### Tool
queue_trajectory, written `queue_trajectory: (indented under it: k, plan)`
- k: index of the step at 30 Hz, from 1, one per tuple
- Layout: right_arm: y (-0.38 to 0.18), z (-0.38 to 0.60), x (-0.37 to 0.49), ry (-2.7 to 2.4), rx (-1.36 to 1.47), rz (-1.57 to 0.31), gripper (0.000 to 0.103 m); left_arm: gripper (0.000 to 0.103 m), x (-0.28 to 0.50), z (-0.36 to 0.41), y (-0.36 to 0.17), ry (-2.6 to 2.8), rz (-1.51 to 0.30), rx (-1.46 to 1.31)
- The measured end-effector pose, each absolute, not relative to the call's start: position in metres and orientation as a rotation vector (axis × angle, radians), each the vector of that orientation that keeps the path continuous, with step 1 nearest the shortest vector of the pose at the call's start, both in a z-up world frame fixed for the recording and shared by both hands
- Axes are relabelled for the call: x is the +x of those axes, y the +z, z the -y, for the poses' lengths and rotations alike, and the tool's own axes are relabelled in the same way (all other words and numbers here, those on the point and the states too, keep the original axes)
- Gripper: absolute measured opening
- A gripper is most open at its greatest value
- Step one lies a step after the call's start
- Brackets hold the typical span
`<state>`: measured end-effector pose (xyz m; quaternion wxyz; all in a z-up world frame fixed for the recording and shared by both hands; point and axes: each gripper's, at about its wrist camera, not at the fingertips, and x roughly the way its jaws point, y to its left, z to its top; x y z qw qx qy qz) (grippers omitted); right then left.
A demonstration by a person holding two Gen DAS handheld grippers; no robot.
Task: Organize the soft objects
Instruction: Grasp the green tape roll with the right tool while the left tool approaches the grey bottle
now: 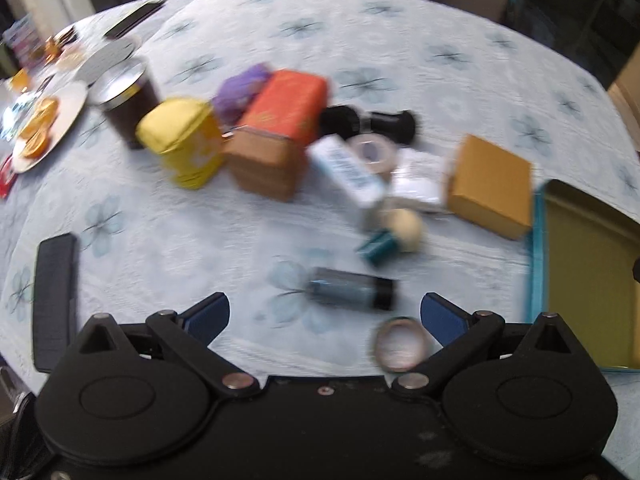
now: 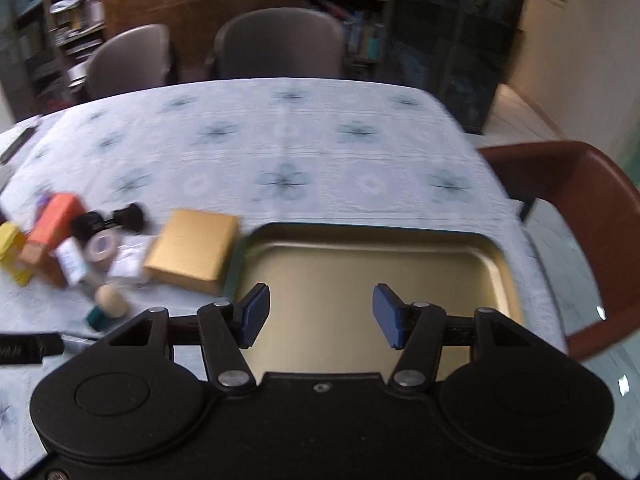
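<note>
The tray [image 2: 496,264] lies bare, the purple soft bundle [image 1: 240,90] sits untouched among the boxes, and both the left gripper [image 1: 324,316] and right gripper [image 2: 320,316] gape empty, so sorting seems unstarted.

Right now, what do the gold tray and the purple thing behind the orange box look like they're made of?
The tray looks like painted or lacquered metal: smooth gold sheen, rolled rim, teal outer edge. The purple thing looks soft, perhaps fabric or yarn: matte, lumpy outline. Blur leaves that uncertain.
</note>
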<state>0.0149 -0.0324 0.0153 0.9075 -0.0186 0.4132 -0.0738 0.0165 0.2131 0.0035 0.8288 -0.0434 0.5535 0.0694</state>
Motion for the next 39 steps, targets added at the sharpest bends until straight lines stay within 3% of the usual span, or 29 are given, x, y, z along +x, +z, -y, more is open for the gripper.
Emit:
queue_trajectory:
  k: [13, 27, 30, 32, 39]
  plan:
    - [-0.058, -0.086, 0.028, 0.151, -0.036, -1.138, 0.055, 0.102, 0.022, -0.302, -0.033, 0.088, -1.283, -0.051]
    - [-0.099, -0.133, 0.034, 0.052, -0.114, -1.191, 0.058, 0.102, 0.038, -0.351, -0.048, 0.004, -1.292, -0.014]
    - [-0.099, -0.137, 0.035, 0.035, -0.118, -1.178, 0.055, 0.102, 0.04, -0.351, -0.047, -0.007, -1.286, -0.005]
    - [-0.097, -0.138, 0.034, 0.032, -0.121, -1.172, 0.048, 0.102, 0.041, -0.348, -0.046, -0.018, -1.281, 0.0]
    - [-0.088, -0.135, 0.026, 0.033, -0.131, -1.165, 0.048, 0.102, 0.047, -0.313, -0.043, -0.087, -1.262, 0.025]
